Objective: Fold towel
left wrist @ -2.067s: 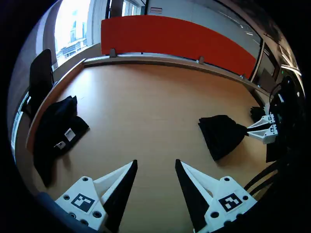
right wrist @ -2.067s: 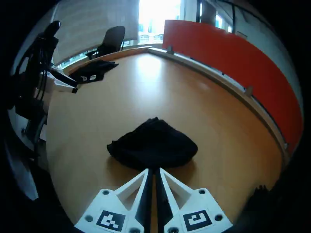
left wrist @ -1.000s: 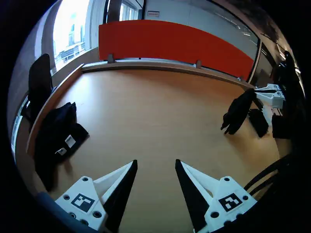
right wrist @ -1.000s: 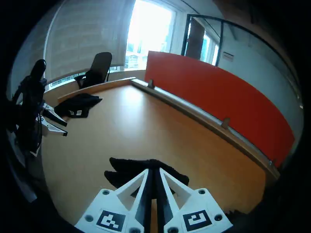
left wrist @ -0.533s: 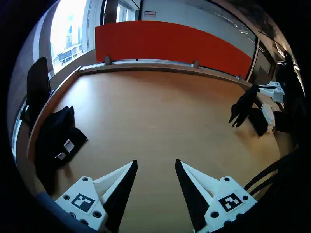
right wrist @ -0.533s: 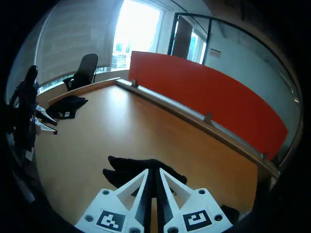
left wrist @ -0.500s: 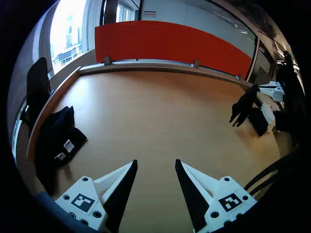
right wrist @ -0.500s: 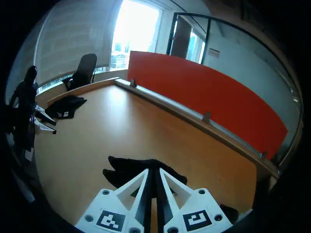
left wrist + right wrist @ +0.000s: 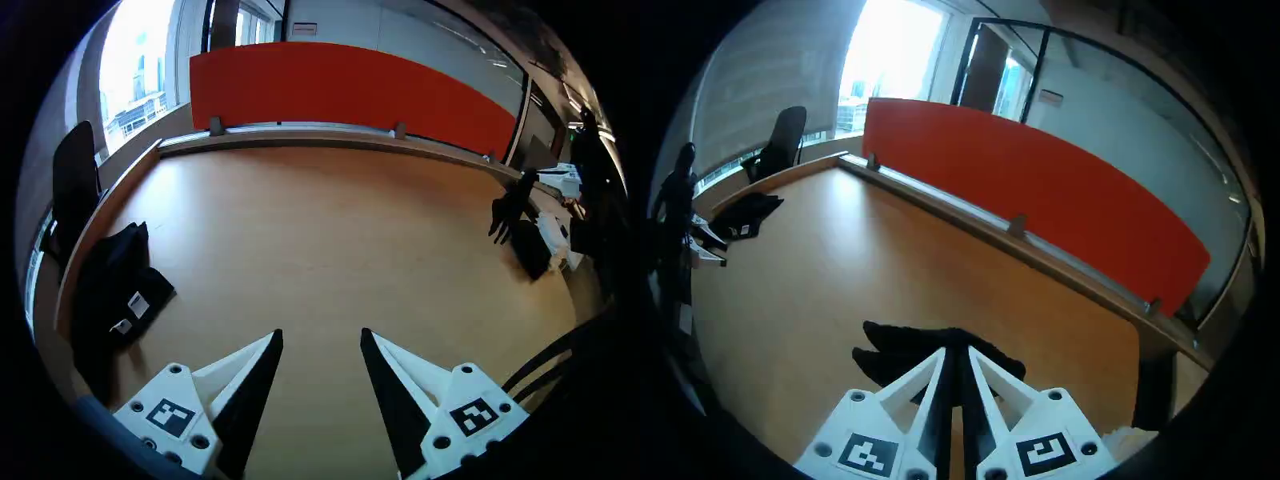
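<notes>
The black towel point(image 9: 934, 352) dangles from the clenched right claw point(image 9: 958, 374), long axis upright and loose ends down, over the wooden surface point(image 9: 840, 272). The left claw point(image 9: 320, 364) is released. A dark cloth heap point(image 9: 112, 280) lies well apart, with an orange partition point(image 9: 344, 80) behind.

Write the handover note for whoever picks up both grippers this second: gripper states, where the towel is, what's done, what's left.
Left gripper: open, nothing between its fingers, held over the wooden table.
Right gripper: shut on the black towel, which hangs bunched from it, lifted off the table.
Also there: a dark pile of cloth lies on the table, at the left in the left gripper view, with neither gripper on it.
Done: towel picked up; no fold is visible.
Left: probably lay it flat on the table, take a free edge with the left gripper, then fold.
</notes>
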Motion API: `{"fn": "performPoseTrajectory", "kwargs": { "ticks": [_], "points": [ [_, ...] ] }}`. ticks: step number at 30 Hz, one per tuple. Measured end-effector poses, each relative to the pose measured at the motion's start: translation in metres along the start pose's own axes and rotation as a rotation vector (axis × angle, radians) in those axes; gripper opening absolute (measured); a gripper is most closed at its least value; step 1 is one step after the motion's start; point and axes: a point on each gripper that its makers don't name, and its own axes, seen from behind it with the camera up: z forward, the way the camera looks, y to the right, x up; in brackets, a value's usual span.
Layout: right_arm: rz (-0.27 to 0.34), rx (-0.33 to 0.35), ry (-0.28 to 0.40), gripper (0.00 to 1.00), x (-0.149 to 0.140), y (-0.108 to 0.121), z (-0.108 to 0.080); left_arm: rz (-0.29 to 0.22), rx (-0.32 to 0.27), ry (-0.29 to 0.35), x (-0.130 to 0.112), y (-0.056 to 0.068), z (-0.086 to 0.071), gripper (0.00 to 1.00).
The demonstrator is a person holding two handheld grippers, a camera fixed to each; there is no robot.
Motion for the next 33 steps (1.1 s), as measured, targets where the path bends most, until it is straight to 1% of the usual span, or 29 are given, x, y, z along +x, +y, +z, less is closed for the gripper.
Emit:
{"fn": "performPoseTrajectory", "kwargs": {
  "ticks": [12, 23, 33],
  "points": [
    [0.043, -0.055, -0.009, 0.04, 0.000, 0.051, -0.004, 0.002, 0.005, -0.001, 0.004, 0.000, 0.003, 0.71],
    [0.054, -0.115, -0.029, 0.04, -0.005, 0.100, -0.010, 0.000, 0.005, -0.004, 0.007, 0.003, 0.005, 0.71],
    [0.065, -0.150, -0.055, 0.04, -0.017, 0.131, -0.014, 0.004, 0.005, -0.008, 0.008, 0.007, 0.008, 0.71]
  ]
}}
